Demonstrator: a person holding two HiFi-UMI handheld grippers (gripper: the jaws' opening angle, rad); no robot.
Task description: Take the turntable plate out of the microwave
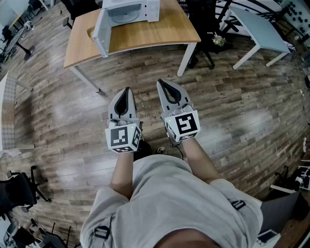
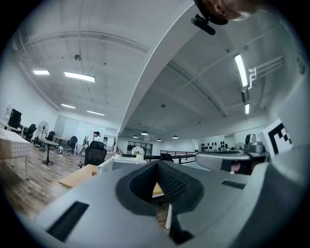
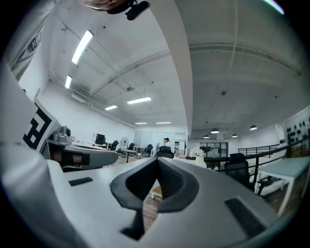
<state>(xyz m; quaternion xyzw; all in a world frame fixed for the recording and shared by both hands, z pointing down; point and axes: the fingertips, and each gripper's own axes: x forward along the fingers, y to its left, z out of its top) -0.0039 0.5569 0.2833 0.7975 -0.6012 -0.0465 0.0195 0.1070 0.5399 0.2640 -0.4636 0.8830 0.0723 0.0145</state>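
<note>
grey shirt (image 1: 169, 203) is filling the bottom of the head view, with both forearms reaching forward. left gripper (image 1: 127, 92) and right gripper (image 1: 161, 86) are pointing level over the wood floor (image 1: 232, 106), side by side, each clenched on nothing, pads meeting. plate (image 1: 122, 16), a pale round disc, is lying flat inside the white microwave (image 1: 147, 9), whose door (image 1: 100, 31) is hanging open at the left. the microwave is standing on the wooden surface (image 1: 155, 31), well apart from both grippers. only the head view is showing the plate. the gripper views are showing ceiling lights (image 2: 80, 76), office chairs (image 2: 94, 155) and a far-off person (image 2: 96, 137) instead.
</note>
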